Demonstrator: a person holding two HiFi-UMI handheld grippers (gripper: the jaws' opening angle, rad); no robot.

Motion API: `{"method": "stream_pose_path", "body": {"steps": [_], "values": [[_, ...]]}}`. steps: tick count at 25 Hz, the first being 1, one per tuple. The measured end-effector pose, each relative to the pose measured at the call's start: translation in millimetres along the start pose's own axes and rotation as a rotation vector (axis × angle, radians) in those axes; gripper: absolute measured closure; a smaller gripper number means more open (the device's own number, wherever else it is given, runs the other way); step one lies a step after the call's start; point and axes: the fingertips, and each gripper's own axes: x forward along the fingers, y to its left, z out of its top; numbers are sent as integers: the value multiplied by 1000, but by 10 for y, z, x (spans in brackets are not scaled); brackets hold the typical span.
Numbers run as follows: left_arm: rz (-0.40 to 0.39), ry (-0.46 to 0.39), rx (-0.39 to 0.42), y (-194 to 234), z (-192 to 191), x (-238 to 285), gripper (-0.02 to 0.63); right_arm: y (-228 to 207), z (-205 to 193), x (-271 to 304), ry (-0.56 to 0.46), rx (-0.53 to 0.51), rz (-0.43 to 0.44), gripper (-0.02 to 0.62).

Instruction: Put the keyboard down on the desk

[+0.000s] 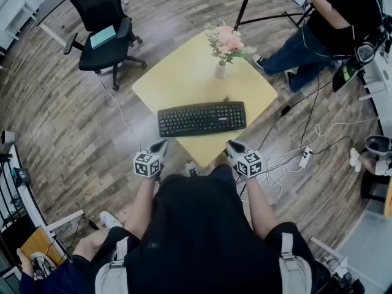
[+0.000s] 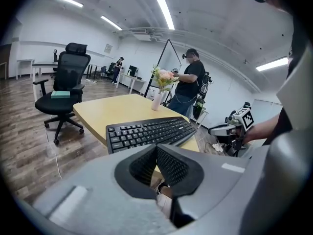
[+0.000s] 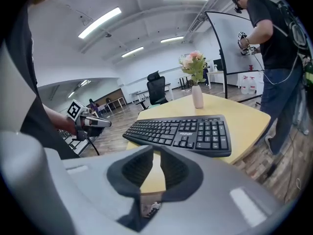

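Note:
A black keyboard [image 1: 202, 119] [image 2: 149, 131] [image 3: 181, 132] lies flat on the yellow desk [image 1: 184, 72], near its front corner. Both grippers are off the desk, just short of its near edge and apart from the keyboard. My left gripper [image 1: 162, 144] [image 2: 156, 147] is shut, its ribbed pads meeting with nothing between them. My right gripper [image 1: 231, 144] [image 3: 157, 150] is also shut and empty, at the keyboard's right end. Each gripper appears in the other's view, held in a hand.
A white vase of pink flowers [image 1: 222, 48] stands at the desk's far side. A black office chair [image 1: 101, 23] is at the back left. A person [image 1: 334, 23] sits at the back right. Cables and a power strip [image 1: 303, 158] lie on the floor to the right.

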Motion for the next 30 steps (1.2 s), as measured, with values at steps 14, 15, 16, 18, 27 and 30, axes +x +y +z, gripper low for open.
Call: {"method": "stream_pose_path", "body": {"steps": [14, 15, 16, 18, 27, 30], "values": [[-47, 10, -14, -12, -36, -9, 595, 152, 58, 55, 9, -10, 17, 563], [-47, 10, -13, -5, -34, -9, 595, 153, 54, 60, 12, -12, 16, 563], [-47, 10, -12, 1, -33, -11, 595, 154, 47, 64, 14, -13, 15, 563], [-48, 8, -12, 5, -28, -17, 595, 157, 32, 67, 16, -15, 14, 563], [-47, 4, -15, 49, -8, -29, 595, 165, 32, 105, 33, -24, 18, 563], [-44, 10, -18, 66, -47, -22, 595, 155, 18, 121, 35, -23, 19, 563]]}}
